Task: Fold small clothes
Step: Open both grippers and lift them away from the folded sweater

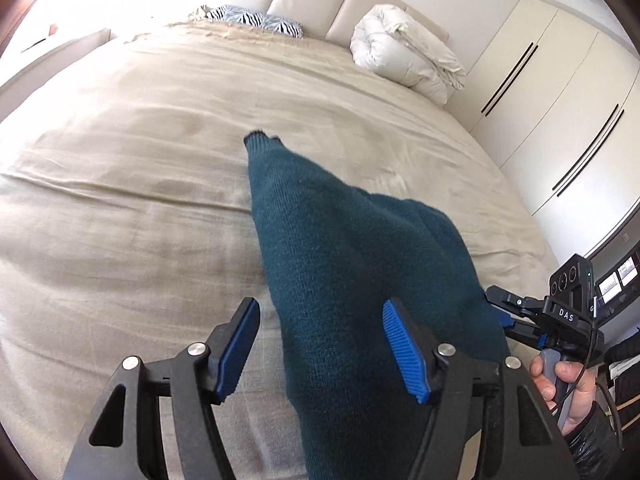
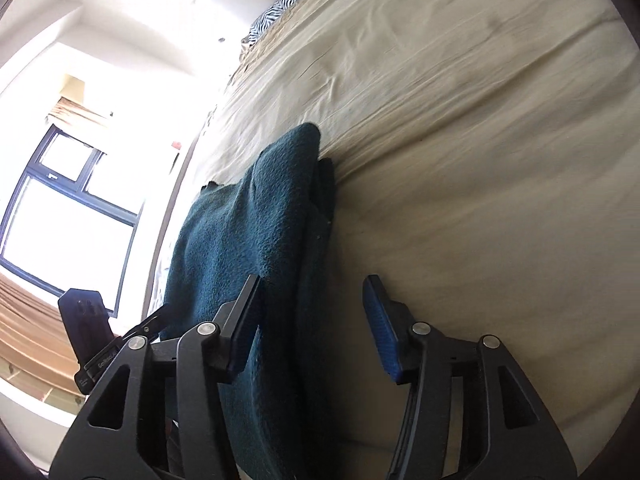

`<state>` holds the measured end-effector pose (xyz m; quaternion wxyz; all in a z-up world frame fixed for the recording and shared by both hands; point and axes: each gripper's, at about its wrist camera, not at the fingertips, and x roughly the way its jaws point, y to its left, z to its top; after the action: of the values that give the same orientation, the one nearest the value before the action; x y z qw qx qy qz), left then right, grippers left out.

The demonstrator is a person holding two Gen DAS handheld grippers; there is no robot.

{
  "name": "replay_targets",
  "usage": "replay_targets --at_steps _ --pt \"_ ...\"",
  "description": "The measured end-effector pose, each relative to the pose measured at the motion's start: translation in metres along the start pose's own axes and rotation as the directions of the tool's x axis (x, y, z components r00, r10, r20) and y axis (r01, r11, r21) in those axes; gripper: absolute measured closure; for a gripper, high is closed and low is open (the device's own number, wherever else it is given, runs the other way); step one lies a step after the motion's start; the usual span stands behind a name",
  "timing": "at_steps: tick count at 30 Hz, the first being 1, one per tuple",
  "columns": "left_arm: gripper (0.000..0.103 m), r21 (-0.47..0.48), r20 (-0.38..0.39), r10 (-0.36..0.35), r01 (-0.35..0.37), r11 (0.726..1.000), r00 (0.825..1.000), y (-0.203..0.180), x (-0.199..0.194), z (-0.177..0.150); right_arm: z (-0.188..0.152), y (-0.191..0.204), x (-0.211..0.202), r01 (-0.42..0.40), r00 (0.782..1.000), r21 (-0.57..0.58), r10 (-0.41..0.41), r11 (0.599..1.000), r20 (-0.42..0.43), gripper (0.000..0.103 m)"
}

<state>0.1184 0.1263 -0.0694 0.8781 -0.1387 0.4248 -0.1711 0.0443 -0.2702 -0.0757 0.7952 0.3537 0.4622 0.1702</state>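
Observation:
A dark teal knitted garment [image 1: 352, 264] lies on the beige bed [image 1: 140, 184], with a ribbed cuff pointing away from me. My left gripper [image 1: 324, 344] is open, its blue pads straddling the near part of the garment without pinching it. My right gripper [image 2: 316, 328] is open too, its jaws wide over the garment's folded edge [image 2: 256, 232]. In the left wrist view the right gripper [image 1: 516, 316] sits at the garment's right edge, held by a hand.
A rolled white duvet [image 1: 404, 52] and a zebra-print pillow [image 1: 256, 20] lie at the headboard end. White wardrobe doors [image 1: 560, 92] stand on the right. A window [image 2: 60, 208] and the bed's left edge show in the right wrist view.

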Motion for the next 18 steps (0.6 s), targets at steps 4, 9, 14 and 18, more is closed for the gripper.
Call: replay_targets --at_steps 4,9,14,18 --pt "0.010 0.074 0.180 0.083 -0.098 0.992 0.980 -0.017 -0.047 0.001 -0.003 -0.013 -0.040 0.150 0.982 0.035 -0.153 0.988 0.108 0.049" --pt "0.000 0.196 0.454 0.187 -0.302 0.933 0.871 -0.059 -0.109 -0.007 -0.009 0.013 -0.074 0.265 0.934 -0.038 -0.247 0.964 0.257 0.049" --pt "0.000 0.230 0.545 0.246 -0.425 0.876 0.802 -0.090 -0.146 -0.015 -0.023 0.079 -0.125 0.443 0.817 -0.177 -0.314 0.879 0.484 0.019" --pt "0.000 0.144 0.598 0.342 -0.517 0.844 0.725 -0.105 -0.169 -0.019 -0.043 0.132 -0.166 0.517 0.700 -0.240 -0.245 0.822 0.671 0.000"
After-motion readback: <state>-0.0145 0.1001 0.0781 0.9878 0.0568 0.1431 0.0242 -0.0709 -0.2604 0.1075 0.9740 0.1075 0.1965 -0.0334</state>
